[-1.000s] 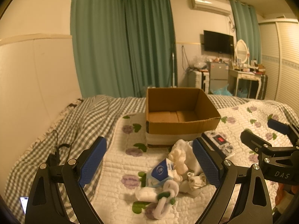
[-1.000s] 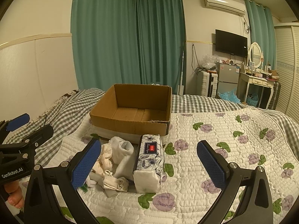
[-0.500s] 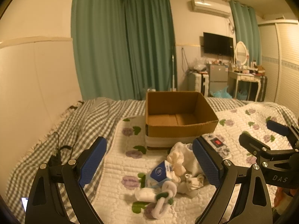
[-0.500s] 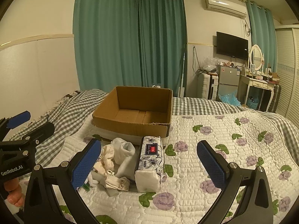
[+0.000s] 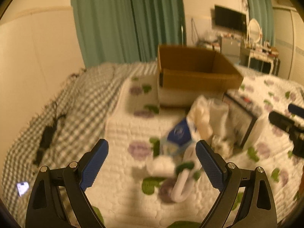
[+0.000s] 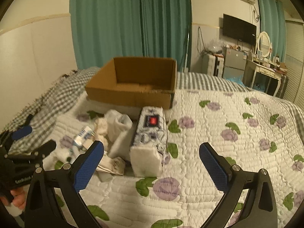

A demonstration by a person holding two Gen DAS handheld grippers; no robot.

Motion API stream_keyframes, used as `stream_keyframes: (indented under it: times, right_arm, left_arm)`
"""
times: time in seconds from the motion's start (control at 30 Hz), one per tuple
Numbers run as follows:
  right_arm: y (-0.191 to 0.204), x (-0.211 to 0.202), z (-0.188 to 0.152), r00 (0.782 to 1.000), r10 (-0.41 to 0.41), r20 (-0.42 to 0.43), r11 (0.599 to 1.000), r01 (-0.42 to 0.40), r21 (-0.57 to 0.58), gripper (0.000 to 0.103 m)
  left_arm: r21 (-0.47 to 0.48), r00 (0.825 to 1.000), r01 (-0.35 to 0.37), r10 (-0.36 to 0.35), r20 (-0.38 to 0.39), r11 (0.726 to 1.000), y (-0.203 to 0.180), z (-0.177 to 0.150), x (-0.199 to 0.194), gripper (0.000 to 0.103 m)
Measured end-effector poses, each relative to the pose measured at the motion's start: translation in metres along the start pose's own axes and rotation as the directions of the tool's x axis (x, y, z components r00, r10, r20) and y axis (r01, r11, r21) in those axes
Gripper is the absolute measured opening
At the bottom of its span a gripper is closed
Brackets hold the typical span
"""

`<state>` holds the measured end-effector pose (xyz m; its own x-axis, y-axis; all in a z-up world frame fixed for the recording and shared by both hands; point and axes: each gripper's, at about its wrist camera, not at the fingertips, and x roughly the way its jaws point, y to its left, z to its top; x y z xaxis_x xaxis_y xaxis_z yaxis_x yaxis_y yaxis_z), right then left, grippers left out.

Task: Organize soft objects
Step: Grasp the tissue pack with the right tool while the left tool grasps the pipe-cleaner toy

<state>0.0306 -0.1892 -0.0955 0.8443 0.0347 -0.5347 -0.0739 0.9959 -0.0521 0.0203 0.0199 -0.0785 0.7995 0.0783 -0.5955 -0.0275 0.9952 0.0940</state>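
Left wrist view, blurred. The left gripper [image 5: 152, 158] has its fingers spread wide with nothing between them, above the floral quilt [image 5: 121, 129]. The cardboard box [image 5: 197, 76] is open-topped and sits on the quilt. In front of the box lies a heap of soft items: pale socks [image 5: 201, 114], a blue-and-white pack [image 5: 178, 133] and a white ring toy [image 5: 182, 182] nearest the camera. To the right of the heap the right gripper [image 5: 288, 121] enters the view.

Right wrist view. The right gripper [image 6: 152, 157] likewise has its fingers apart and holds nothing. The tissue pack [image 6: 150, 138] lies just in front of the box [image 6: 133, 87]. The socks [image 6: 114, 125] lie left of the pack, touching it.
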Motion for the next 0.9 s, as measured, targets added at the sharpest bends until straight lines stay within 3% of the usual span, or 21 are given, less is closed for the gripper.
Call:
stream_keyframes:
  times: [0.17, 0.4, 0.57, 0.7, 0.73, 0.77, 0.8, 0.83, 0.9]
  right_arm:
    - [-0.004, 0.025, -0.008, 0.998, -0.012, -0.061, 1.000, 0.013, 0.009, 0.098]
    - [-0.004, 0.045, -0.011, 0.995, 0.001, -0.101, 1.000, 0.001, 0.017, 0.090]
    - [-0.002, 0.056, -0.013, 0.991, 0.010, -0.130, 1.000, -0.007, 0.018, 0.082]
    - [-0.001, 0.057, -0.014, 0.990, 0.015, -0.140, 1.000, -0.013, 0.013, 0.070]
    - [-0.001, 0.057, -0.014, 0.990, 0.016, -0.139, 1.000, -0.015, 0.013, 0.063]
    - [-0.001, 0.057, -0.014, 0.990, 0.026, -0.140, 1.000, -0.024, 0.017, 0.059]
    - [-0.001, 0.057, -0.014, 0.990, 0.032, -0.140, 0.999, -0.029, 0.020, 0.049]
    - [-0.001, 0.056, -0.014, 0.990, 0.033, -0.141, 0.999, -0.031, 0.022, 0.044]
    - [0.000, 0.055, -0.014, 0.990, 0.035, -0.140, 0.999, -0.033, 0.018, 0.041]
  left_arm:
    - [0.009, 0.995, 0.017, -0.016, -0.095, 1.000, -0.001, -0.014, 0.022, 0.094]
    - [0.044, 0.980, 0.113, -0.104, -0.167, 0.993, -0.018, -0.026, 0.032, 0.094]
    - [0.064, 0.965, 0.150, -0.132, -0.228, 0.987, -0.027, -0.030, 0.043, 0.092]
    - [0.082, 0.960, 0.143, -0.118, -0.253, 0.986, -0.029, -0.036, 0.041, 0.092]
    - [0.081, 0.960, 0.146, -0.122, -0.254, 0.986, -0.030, -0.038, 0.037, 0.092]
    - [0.082, 0.960, 0.153, -0.128, -0.249, 0.985, -0.030, -0.039, 0.034, 0.088]
    - [0.086, 0.961, 0.156, -0.131, -0.244, 0.984, -0.032, -0.041, 0.030, 0.073]
    - [0.092, 0.961, 0.159, -0.132, -0.243, 0.983, -0.032, -0.041, 0.029, 0.065]
    - [0.108, 0.958, 0.150, -0.117, -0.263, 0.983, -0.036, -0.045, 0.031, 0.040]
